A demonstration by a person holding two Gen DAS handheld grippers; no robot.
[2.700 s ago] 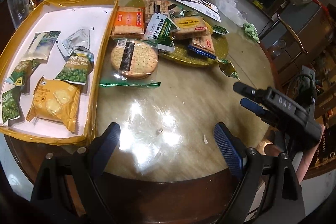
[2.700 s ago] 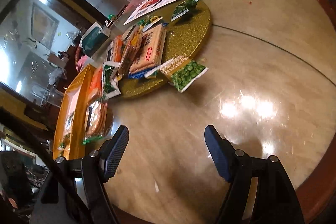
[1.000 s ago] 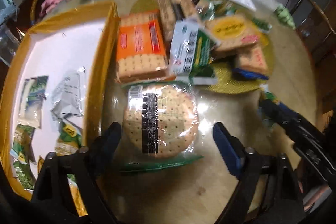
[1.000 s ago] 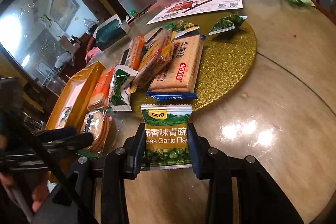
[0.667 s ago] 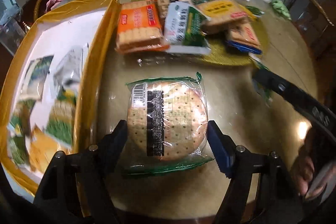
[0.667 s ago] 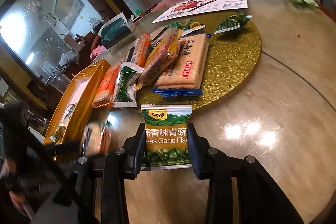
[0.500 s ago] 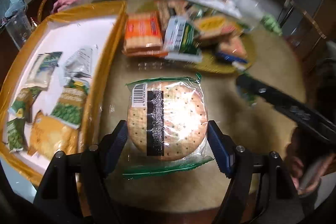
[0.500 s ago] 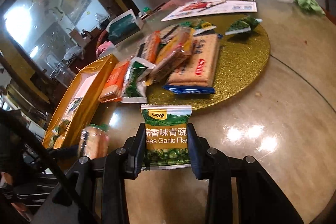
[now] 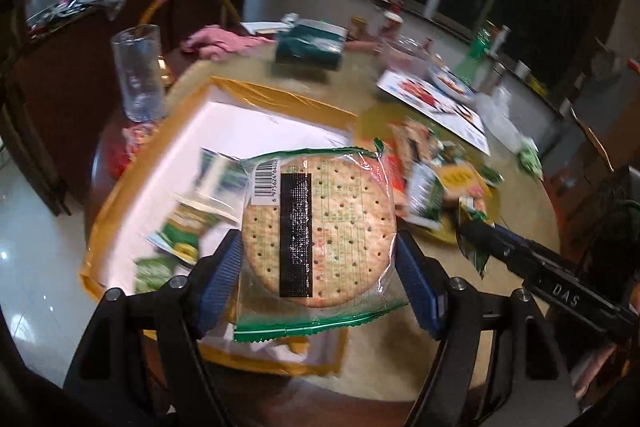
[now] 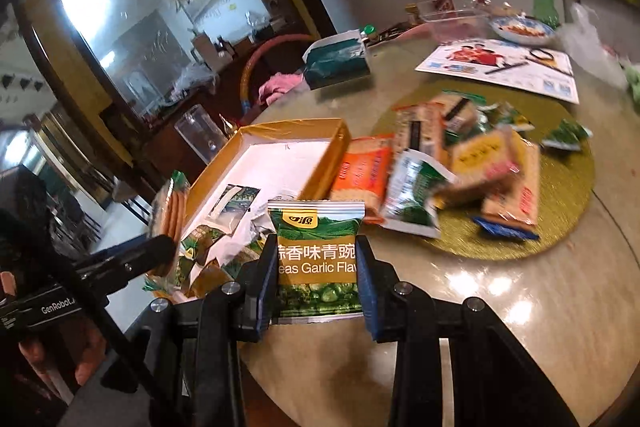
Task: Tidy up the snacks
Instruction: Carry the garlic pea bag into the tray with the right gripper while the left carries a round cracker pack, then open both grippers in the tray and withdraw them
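My left gripper (image 9: 318,273) is shut on a clear pack of round crackers (image 9: 320,231), held in the air above the near part of the gold-rimmed tray (image 9: 256,95). My right gripper (image 10: 316,287) is shut on a green garlic pea packet (image 10: 316,255), held above the table beside the tray's near corner (image 10: 316,167). Small green and yellow packets (image 9: 176,231) lie in the tray. The cracker pack also shows edge-on at the left of the right wrist view (image 10: 170,211).
A pile of cracker and snack packs (image 10: 460,167) lies on a round gold mat (image 10: 560,195). A tall glass (image 9: 138,75) stands beyond the tray. A green tissue box (image 9: 310,45), a leaflet (image 10: 500,67) and bottles sit farther back.
Both grippers closed on their packs and lifted them. The left one carried the crackers left over the tray; the right one moved the pea packet left toward the tray.
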